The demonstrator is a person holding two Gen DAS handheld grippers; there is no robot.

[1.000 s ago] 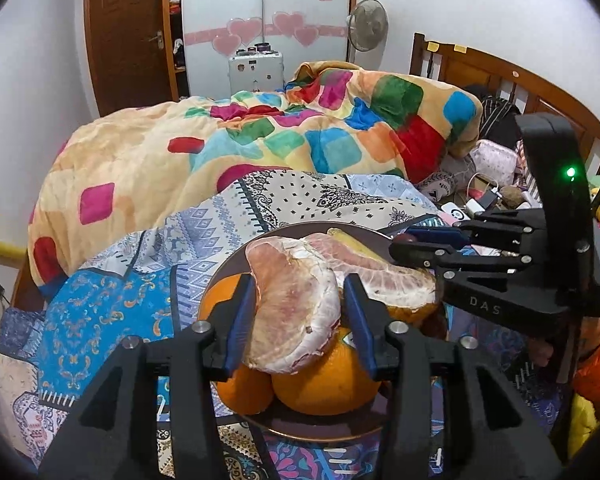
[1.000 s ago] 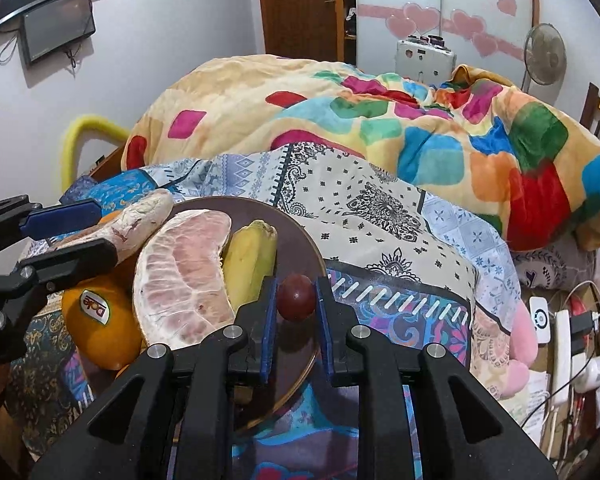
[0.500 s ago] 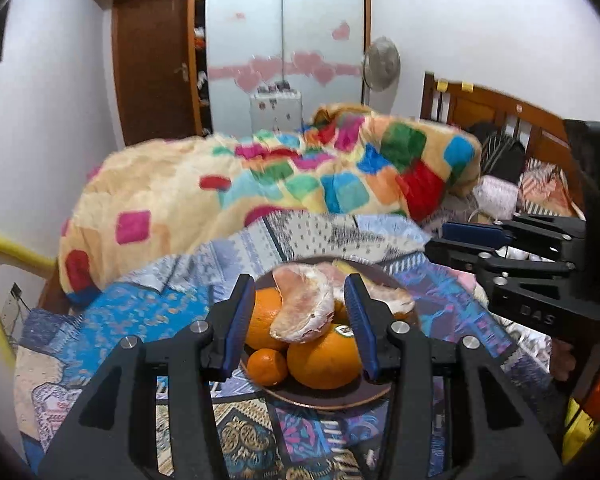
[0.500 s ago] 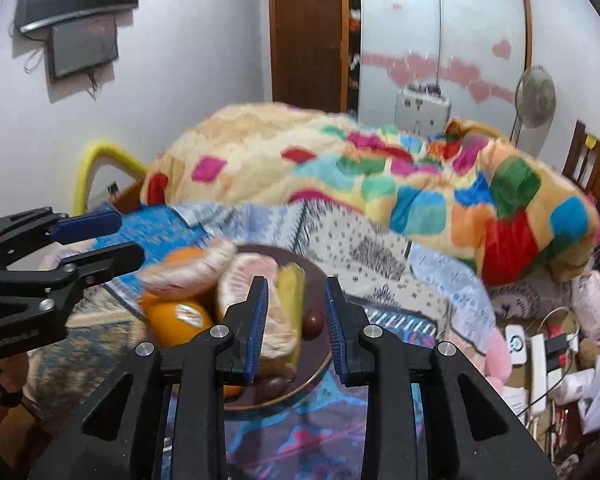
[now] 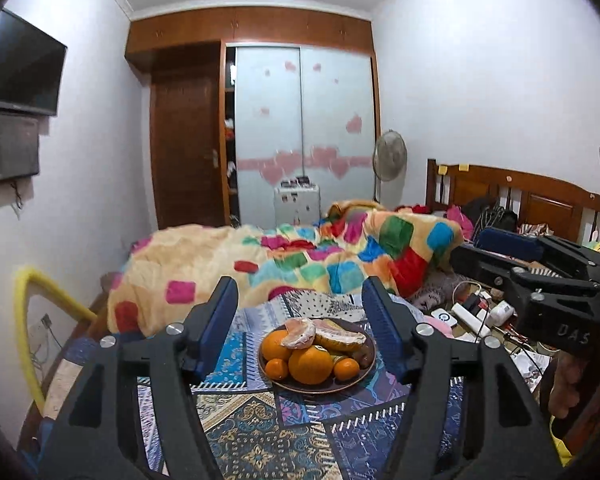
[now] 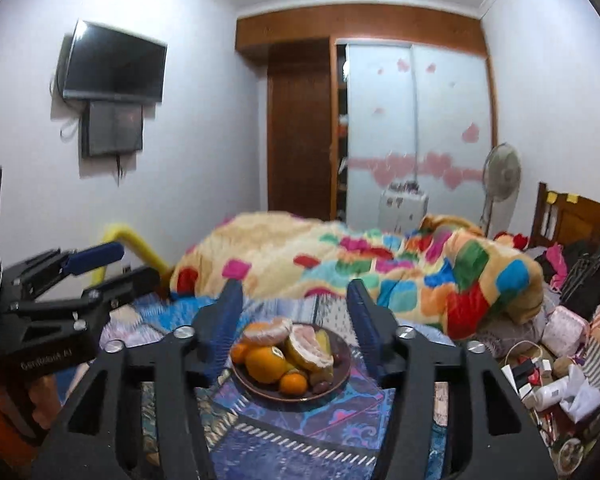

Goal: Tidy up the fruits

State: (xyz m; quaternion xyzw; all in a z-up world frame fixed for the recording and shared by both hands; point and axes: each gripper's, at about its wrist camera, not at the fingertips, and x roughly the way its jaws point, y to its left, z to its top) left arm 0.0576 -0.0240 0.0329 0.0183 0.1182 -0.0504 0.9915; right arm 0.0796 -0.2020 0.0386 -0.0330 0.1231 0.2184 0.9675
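Observation:
A brown plate [image 5: 364, 378] of fruit sits on the patterned bedspread [image 5: 260, 432]. It holds a large orange [image 5: 310, 364], small oranges [image 5: 277, 368], peeled pomelo pieces [image 5: 300, 327] and a banana. The plate also shows in the right wrist view [image 6: 342, 368] with the large orange [image 6: 265, 364] and pomelo [image 6: 308, 346]. My left gripper [image 5: 298, 304] is open and empty, well back from and above the plate. My right gripper [image 6: 294, 300] is open and empty, likewise pulled back. Each gripper shows at the edge of the other's view.
A colourful quilt [image 5: 300, 264] is heaped on the bed behind the plate. Chargers and clutter [image 6: 548, 376] lie at the right. A yellow padded rail [image 5: 32, 320] stands at the left. A wooden headboard [image 5: 520, 196], fan [image 5: 390, 156] and wardrobe are behind.
Both grippers let go of their fruit, opened wide and pulled back and up from the plate. The pomelo piece and the dark red fruit now lie on the plate.

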